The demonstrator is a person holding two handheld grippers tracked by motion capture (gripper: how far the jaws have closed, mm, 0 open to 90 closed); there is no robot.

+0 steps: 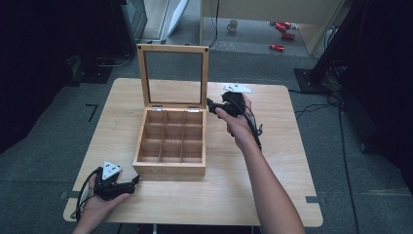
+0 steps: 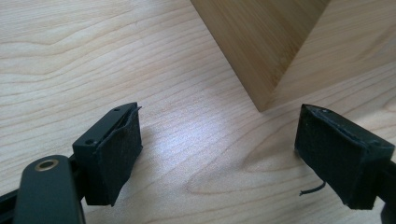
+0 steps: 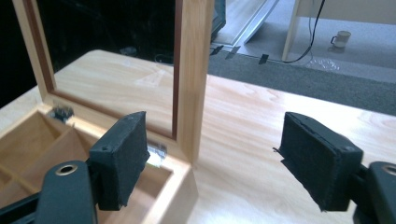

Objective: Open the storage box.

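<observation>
The right gripper (image 3: 212,158) holds its fingers wide, the box lid (image 3: 192,70) upright between them, untouched.

Two black jaws of the right gripper (image 3: 210,163) low in the frame, wide apart, nothing between them. Behind the left jaw, a wooden box (image 3: 42,154) with small compartments. Upright lid (image 3: 191,79) with a window in the middle. Pale wooden table (image 3: 261,126) under it all. A mug (image 3: 340,38) on the floor, upper right.
</observation>
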